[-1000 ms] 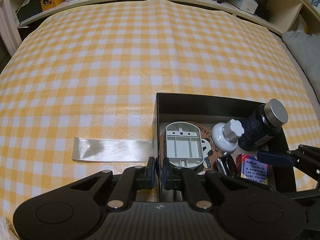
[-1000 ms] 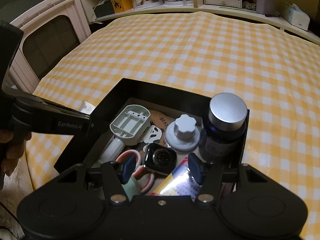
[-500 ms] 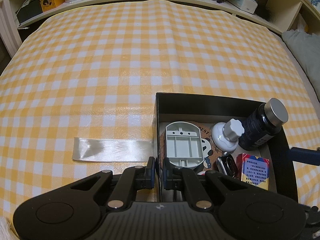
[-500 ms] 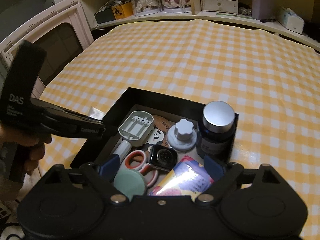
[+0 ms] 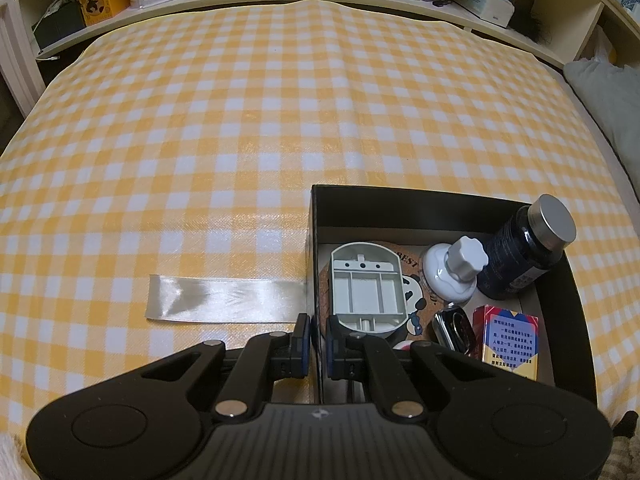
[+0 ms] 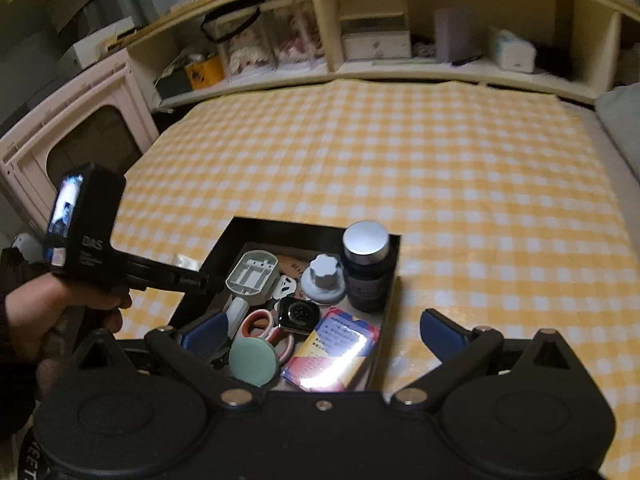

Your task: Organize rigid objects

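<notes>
A black box sits on the yellow checked cloth. My left gripper is shut on the box's left wall. The box holds a dark bottle with a silver cap, a white knob, a grey plastic shell, a smartwatch, pink-handled scissors, a mint round piece and a colourful card pack. My right gripper hovers above the box's near side. Its jaws are opening wide, with nothing pressed between them.
A strip of clear tape lies on the cloth left of the box. Shelves with containers line the far edge. A pale cabinet stands at the left and a grey pillow at the right. A hand holds the left gripper.
My right gripper's jaws spread away from the card pack, and the gripper rose and drew back from the box. The left gripper stayed clamped on the box wall.
</notes>
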Available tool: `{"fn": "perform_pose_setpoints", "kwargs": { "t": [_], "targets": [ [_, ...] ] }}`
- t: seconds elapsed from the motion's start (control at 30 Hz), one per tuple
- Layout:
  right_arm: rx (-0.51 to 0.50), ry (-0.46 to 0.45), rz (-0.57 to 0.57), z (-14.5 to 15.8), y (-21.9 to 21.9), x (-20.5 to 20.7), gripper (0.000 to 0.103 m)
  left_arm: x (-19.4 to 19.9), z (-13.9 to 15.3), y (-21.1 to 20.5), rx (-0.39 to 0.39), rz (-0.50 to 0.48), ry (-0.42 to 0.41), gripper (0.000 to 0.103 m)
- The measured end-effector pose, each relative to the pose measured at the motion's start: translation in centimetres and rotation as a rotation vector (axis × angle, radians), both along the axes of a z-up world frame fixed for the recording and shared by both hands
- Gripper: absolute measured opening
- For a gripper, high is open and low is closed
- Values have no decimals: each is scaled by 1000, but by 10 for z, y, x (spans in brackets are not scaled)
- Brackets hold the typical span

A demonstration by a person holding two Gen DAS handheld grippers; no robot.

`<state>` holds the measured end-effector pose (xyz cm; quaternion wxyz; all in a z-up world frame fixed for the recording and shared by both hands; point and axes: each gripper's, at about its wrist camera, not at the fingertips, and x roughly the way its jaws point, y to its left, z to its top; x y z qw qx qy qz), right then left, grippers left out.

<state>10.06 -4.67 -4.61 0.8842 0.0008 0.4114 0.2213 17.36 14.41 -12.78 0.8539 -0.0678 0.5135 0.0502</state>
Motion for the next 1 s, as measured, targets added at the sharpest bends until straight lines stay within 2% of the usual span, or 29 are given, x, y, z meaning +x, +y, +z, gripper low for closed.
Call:
{"fn": "perform_pose_setpoints", "kwargs": {
  "t": [0.13, 0.23, 0.3, 0.43, 0.5, 0.6, 0.8, 0.93, 1.0],
  "targets": [
    [23, -30, -29, 11, -9, -19, 103, 0, 0, 0, -1, 1, 0, 8],
    [31, -49, -53, 15, -14, -37, 103, 0, 0, 0, -5, 13, 5, 18],
    [25, -58, -66, 14, -17, -47, 103, -3, 2, -1, -6, 24, 9, 41],
    [5, -76, -80, 12, -20, -62, 103, -18, 18, -10, 4, 30, -12, 55],
    [-2, -82, -89, 12, -23, -67, 103, -30, 30, -19, 6, 20, -37, 68],
    [-4, -97, -108, 14, -29, -73, 103, -50, 51, -30, -4, 8, -85, 80],
    [-19, -121, -153, 17, -39, -81, 103, -97, 89, -39, 0, 16, -186, 87],
    [-31, -131, -162, 18, -43, -85, 103, -123, 105, -45, 24, 29, -227, 89],
    [-33, -141, -168, 19, -45, -86, 103, -136, 109, -49, 34, 33, -243, 94]
  ]
}}
